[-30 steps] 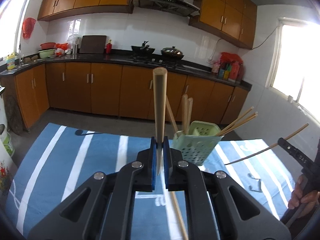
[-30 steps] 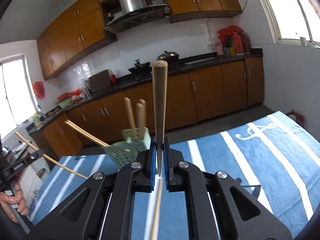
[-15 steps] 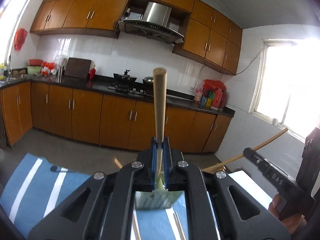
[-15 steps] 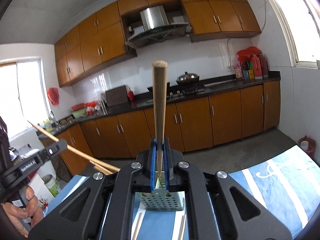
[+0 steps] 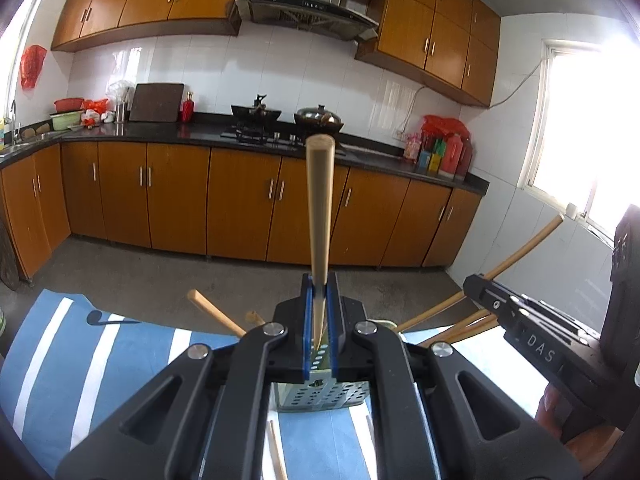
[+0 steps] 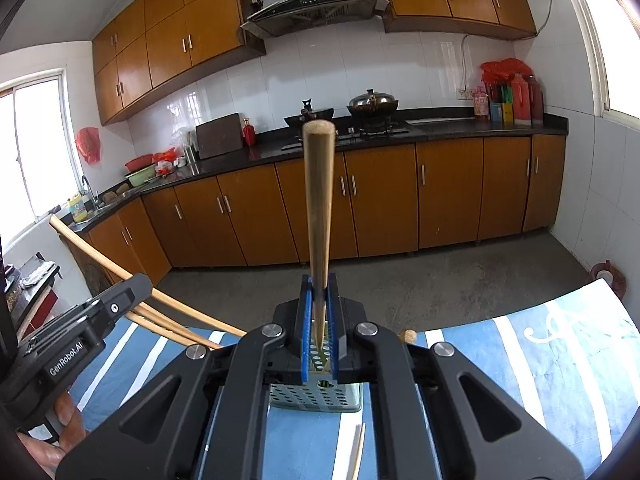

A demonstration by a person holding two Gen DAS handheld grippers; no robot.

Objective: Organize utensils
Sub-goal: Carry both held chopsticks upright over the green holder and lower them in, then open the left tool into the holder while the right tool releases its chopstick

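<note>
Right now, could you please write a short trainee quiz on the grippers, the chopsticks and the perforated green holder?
1. True or false: the left gripper is shut on a wooden chopstick.
2. What does the right gripper hold?
3. The perforated pale green plastic holder stands on: A) the black kitchen counter B) the blue-and-white striped cloth C) the floor.

Key: 1 true. 2 a wooden chopstick. 3 B.

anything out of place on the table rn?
Yes. Loose wooden chopsticks lie on the blue striped cloth, outside the perforated green plastic holder; the sticks already in it splay sideways. The left gripper and right gripper each clamp one chopstick.
</note>
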